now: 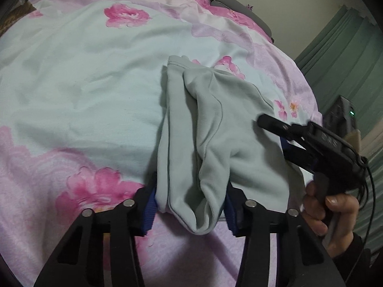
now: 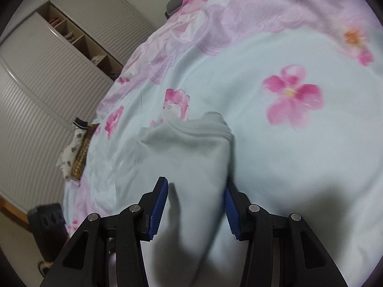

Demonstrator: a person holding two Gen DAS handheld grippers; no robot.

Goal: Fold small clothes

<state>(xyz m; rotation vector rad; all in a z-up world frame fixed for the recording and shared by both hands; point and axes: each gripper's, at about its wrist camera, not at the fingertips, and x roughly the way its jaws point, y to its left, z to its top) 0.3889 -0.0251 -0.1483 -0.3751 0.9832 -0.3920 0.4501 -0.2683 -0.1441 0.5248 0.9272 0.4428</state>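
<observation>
Jaws of the left gripper (image 1: 190, 211) pinch a bunched end of the one pale garment (image 1: 215, 124) on the bedspread (image 1: 71, 71), the right gripper (image 1: 273, 125) reaching in beside a hand (image 1: 332, 212); keep that hem taut. Right view: its jaws clamp a fold of the garment (image 2: 191, 148), two grippers in all; lay edges level

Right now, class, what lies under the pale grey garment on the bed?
The pale grey garment lies on a floral bedsheet, pale blue with pink flowers, which shows all round it. Whether anything else sits beneath cannot be seen; the cloth covers that patch.
</observation>
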